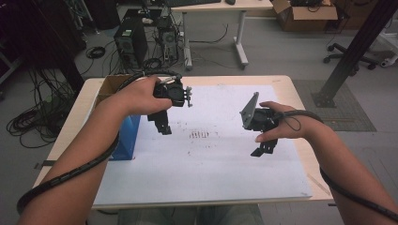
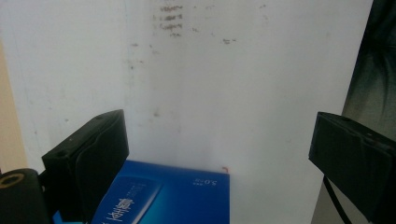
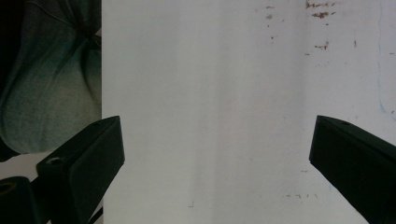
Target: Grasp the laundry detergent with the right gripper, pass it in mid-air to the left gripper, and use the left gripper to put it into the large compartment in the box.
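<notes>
My left gripper hangs above the left part of a white sheet, held in a hand, jaws pointing down and wide apart with nothing between them. In the left gripper view a blue box with white lettering lies just below the open left gripper. That blue box sits at the sheet's left edge in the high view. My right gripper hovers over the sheet's right half, also open and empty. The right gripper looks down on bare white sheet.
The wooden table carries the white sheet, which has faint brown marks near its middle. A cardboard box stands at the table's back left corner. Beyond the table are computer towers, cables, a second desk and a black post.
</notes>
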{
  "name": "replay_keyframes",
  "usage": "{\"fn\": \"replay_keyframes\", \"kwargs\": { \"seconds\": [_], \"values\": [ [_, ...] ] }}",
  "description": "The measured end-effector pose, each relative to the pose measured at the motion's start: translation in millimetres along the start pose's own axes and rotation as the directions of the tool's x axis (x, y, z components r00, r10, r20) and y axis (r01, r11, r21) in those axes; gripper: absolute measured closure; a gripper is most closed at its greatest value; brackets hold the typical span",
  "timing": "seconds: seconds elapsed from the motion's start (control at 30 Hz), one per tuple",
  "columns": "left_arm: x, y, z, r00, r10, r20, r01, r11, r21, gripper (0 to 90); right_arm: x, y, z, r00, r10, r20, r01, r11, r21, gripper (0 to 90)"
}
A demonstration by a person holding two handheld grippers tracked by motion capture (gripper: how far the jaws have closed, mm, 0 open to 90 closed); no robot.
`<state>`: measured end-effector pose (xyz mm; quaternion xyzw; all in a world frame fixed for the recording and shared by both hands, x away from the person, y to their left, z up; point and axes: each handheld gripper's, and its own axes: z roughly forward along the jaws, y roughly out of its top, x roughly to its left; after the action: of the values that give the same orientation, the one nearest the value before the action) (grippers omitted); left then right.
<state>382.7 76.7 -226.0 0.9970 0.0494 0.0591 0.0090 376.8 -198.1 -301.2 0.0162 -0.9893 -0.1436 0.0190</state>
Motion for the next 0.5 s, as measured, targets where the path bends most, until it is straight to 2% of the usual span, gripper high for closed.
{"fn": "replay_keyframes", "kwargs": {
  "seconds": [0.27,0.5],
  "values": [
    [4.9,-0.9,4.3,1.0000,-0.004,0.003,0.004,0.9999,0.014,5.3,-7.0,-2.3,-1.8,1.0000,0.002,-0.002,-0.002,1.000,0.011,3.2],
    [3.9,-2.6,6.9,1.0000,-0.009,0.002,0.009,0.9997,0.024,5.0,-6.5,-1.1,-1.5,1.0000,0.001,-0.004,-0.001,1.000,0.013,3.3]
  ]
}}
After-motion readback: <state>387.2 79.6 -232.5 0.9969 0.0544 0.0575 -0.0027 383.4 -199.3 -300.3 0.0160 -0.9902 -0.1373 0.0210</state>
